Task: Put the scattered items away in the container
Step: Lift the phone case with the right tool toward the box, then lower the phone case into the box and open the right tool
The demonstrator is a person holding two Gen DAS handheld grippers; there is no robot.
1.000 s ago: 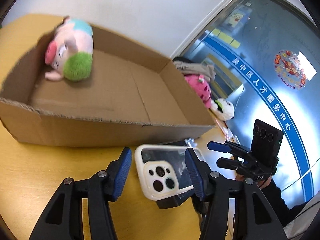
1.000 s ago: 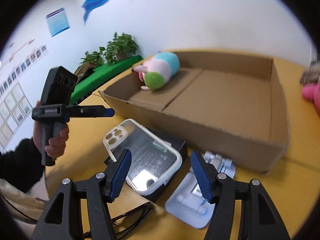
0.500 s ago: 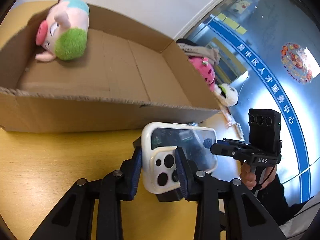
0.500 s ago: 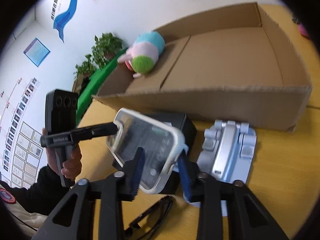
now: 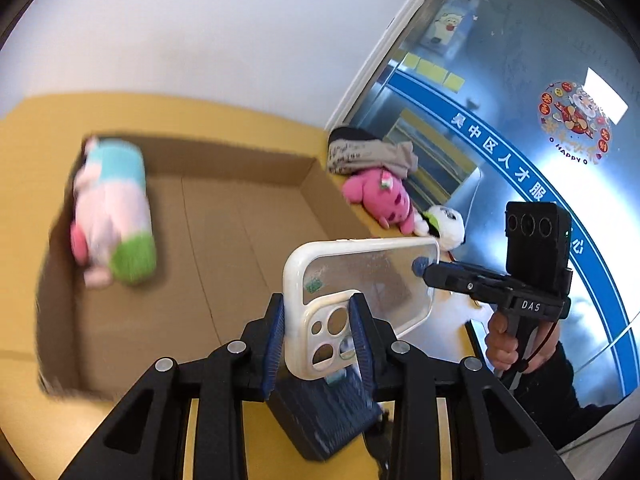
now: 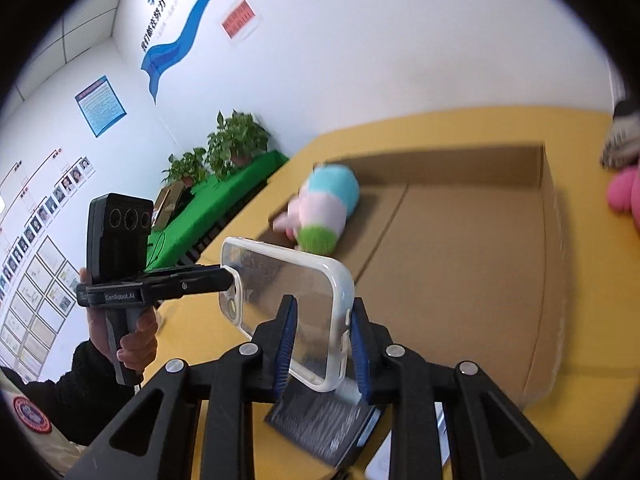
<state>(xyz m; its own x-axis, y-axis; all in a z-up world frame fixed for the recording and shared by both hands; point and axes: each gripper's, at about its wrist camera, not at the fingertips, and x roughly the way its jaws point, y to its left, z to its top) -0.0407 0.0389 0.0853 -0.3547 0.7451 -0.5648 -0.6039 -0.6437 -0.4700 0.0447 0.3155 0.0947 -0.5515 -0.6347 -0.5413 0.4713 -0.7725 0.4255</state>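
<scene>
A clear phone case with a white rim (image 5: 352, 280) is held in the air by both grippers. My left gripper (image 5: 318, 340) is shut on its camera end. My right gripper (image 6: 322, 344) is shut on the other end of the phone case (image 6: 296, 300). The case hangs above the near edge of the open cardboard box (image 5: 224, 224), which also shows in the right wrist view (image 6: 460, 264). A pink, blue and green plush pig (image 5: 112, 212) lies inside the box at its left end; it also shows in the right wrist view (image 6: 324, 212).
A black box (image 5: 324, 412) lies on the yellow table (image 5: 160, 108) under the case. A pink plush (image 5: 380, 196), a white plush (image 5: 444, 228) and a grey bundle (image 5: 368, 152) lie right of the box. A green bench with plants (image 6: 224, 184) stands by the wall.
Both grippers closed on the phone case, lifted it off the black box and carried it up toward the cardboard box. The views tilted upward.
</scene>
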